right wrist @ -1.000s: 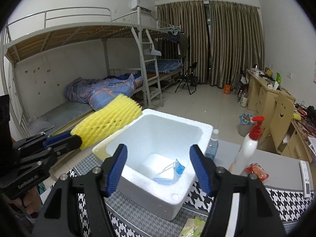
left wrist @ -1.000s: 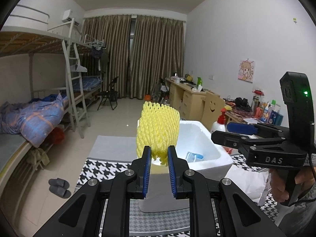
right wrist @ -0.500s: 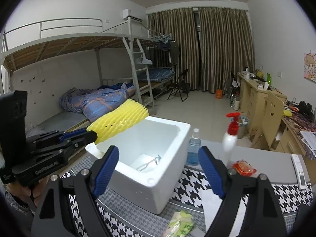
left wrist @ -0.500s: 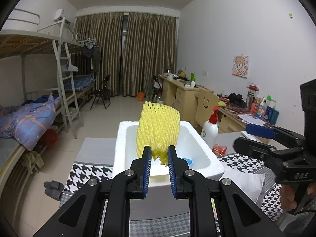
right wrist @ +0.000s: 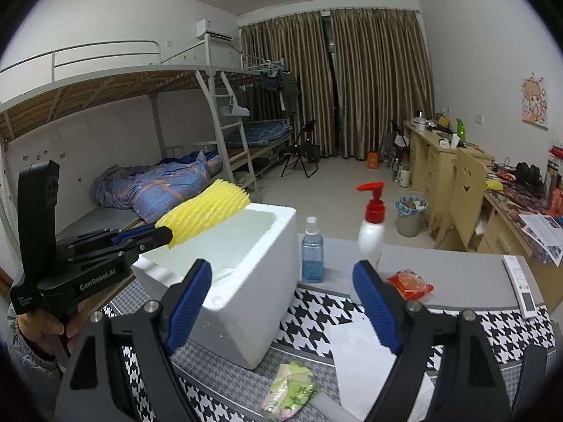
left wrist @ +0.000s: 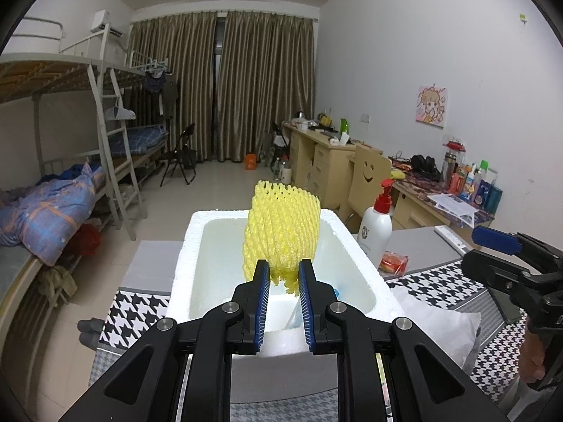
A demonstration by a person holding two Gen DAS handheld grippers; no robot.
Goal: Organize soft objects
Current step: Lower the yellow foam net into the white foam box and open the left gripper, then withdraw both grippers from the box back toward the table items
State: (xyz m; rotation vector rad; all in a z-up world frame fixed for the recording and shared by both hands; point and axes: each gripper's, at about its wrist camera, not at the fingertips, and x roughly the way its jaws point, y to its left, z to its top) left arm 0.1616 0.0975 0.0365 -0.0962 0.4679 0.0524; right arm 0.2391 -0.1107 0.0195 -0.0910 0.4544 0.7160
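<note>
Left gripper point(left wrist: 284, 274) clamped on the lower edge of the yellow foam net point(left wrist: 281, 232), pads squeezing it thin; net sticks up and forward, held above the open white foam box point(left wrist: 362, 256). In the right wrist view the same net point(right wrist: 206, 212) hangs over the box's left rim point(right wrist: 281, 211), not touching it as far as I can tell. Something blue lies on the box floor, mostly hidden behind the left fingers.

Right gripper point(right wrist: 281, 302) jaws wide apart, nothing between them; it sits low over the houndstooth cloth point(right wrist: 309, 313), just right of the box. In the left view it shows at the right edge point(left wrist: 492, 241), a hand point(left wrist: 533, 358) on its handle.

On the cloth: green-white packet point(right wrist: 290, 387) in front of the box, white sheet point(right wrist: 366, 351) right of it. On the grey table point(right wrist: 457, 270) behind: blue bottle point(right wrist: 312, 256) just beside the box, pump bottle point(right wrist: 371, 225) right of that, red snack pack point(right wrist: 410, 283) near the pump bottle, remote point(right wrist: 520, 285) at far right.

Left hand point(right wrist: 45, 330) grips the left tool's handle
</note>
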